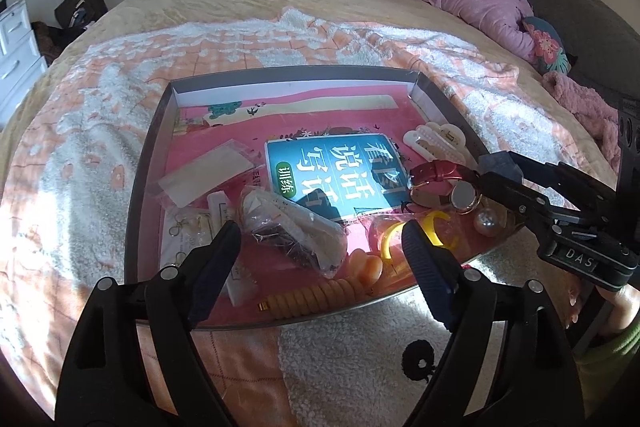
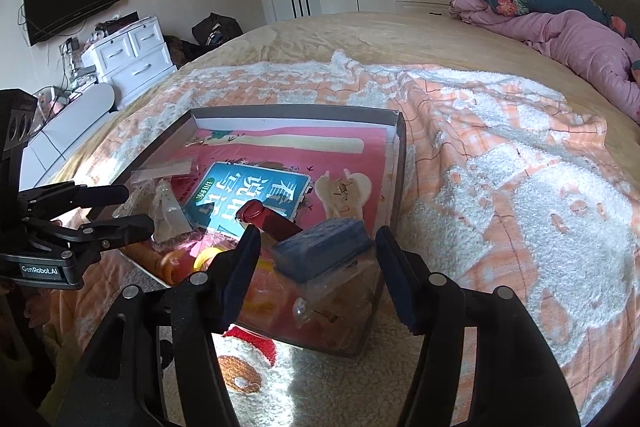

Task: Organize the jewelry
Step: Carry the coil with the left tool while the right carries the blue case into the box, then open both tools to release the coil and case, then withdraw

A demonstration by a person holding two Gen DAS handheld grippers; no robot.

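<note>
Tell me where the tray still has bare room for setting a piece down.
Free: the tray's far strip, between the back wall and the blue label. Crowded: the near edge, with plastic packets, coiled hair tie, yellow ring and red-strapped watch.

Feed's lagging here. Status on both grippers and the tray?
Left gripper open over bagged items, holding nothing. Right gripper open around blue block, pads clear. Tray cluttered; red-strap watch beside block.

The left tongs (image 2: 138, 209) read "GenRobot.AI"; the right tongs (image 1: 494, 173) read "DAS".
</note>
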